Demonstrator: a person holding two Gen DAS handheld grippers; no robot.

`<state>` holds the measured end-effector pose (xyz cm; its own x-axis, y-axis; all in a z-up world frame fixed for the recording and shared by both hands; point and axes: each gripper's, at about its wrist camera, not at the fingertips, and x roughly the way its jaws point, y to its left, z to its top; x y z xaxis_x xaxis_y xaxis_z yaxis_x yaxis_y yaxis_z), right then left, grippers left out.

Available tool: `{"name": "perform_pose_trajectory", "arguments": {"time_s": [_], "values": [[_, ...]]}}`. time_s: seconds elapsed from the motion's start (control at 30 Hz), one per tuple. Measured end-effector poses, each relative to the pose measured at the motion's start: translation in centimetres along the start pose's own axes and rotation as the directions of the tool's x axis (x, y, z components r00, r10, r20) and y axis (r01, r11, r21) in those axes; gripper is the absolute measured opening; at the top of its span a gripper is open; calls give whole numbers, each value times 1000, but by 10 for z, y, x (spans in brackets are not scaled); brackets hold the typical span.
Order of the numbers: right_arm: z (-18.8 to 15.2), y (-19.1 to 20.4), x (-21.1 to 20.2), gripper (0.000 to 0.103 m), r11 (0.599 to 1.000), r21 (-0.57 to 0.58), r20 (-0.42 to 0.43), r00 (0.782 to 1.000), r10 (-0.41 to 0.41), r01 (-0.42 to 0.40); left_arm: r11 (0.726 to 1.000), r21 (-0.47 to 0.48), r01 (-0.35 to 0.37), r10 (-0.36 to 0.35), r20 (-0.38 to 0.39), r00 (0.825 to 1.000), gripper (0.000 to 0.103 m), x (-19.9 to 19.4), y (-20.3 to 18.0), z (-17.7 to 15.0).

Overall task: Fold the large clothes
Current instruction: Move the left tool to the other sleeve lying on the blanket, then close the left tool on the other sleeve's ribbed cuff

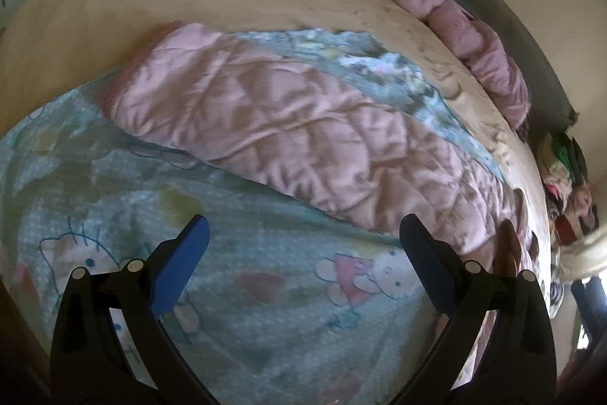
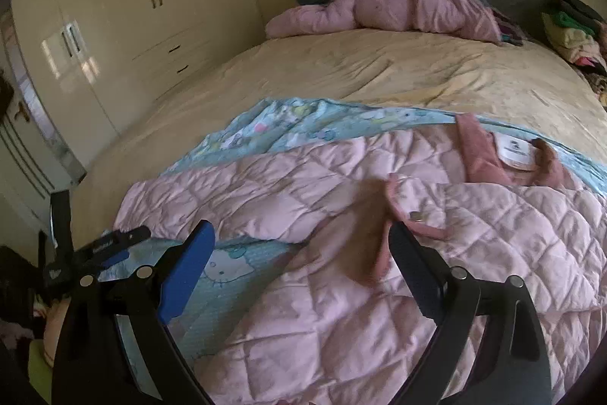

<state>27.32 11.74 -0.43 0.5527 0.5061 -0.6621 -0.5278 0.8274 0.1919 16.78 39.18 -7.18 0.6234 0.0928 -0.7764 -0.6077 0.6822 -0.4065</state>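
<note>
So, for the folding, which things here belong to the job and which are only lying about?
Belong to the job:
- pale pink quilted jacket, spread open
- left gripper and right gripper, both open, holding nothing

Only lying about:
- light blue cartoon-print blanket under the jacket
- cream bedspread
- crumpled pink garment by the headboard
- heap of mixed clothes
- cream wardrobe

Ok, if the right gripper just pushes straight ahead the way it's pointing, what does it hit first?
Most likely the pink quilted jacket: the open right gripper points straight at its open front near the snap-button edge. Depth is hard to judge through the fisheye.
</note>
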Motion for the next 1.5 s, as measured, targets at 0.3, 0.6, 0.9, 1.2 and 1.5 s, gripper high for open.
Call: {"name": "perform_pose_trajectory", "arguments": {"time_s": [0.3, 0.6, 0.9, 1.2, 1.5], "values": [[-9, 27, 30, 92, 997, -61, -52, 998, 46, -49, 995, -98, -28, 28, 2, 1000, 94, 16, 32, 13], [-20, 24, 43, 92, 998, -19, -86, 994, 66, -68, 984, -171, -43, 45, 3, 999, 94, 40, 51, 23], [-28, 0, 36, 92, 998, 43, -88, 995, 45, -41, 974, -223, -32, 49, 73, 996, 86, 53, 66, 48], [-32, -25, 27, 92, 994, 106, -72, 997, 10, -2, 976, -212, 56, -15, 187, 982, 20, 28, 70, 61], [-36, -39, 3, 92, 991, 137, -43, 999, 15, -9, 991, -47, 124, -99, 354, 930, 14, -48, 27, 70]]}}
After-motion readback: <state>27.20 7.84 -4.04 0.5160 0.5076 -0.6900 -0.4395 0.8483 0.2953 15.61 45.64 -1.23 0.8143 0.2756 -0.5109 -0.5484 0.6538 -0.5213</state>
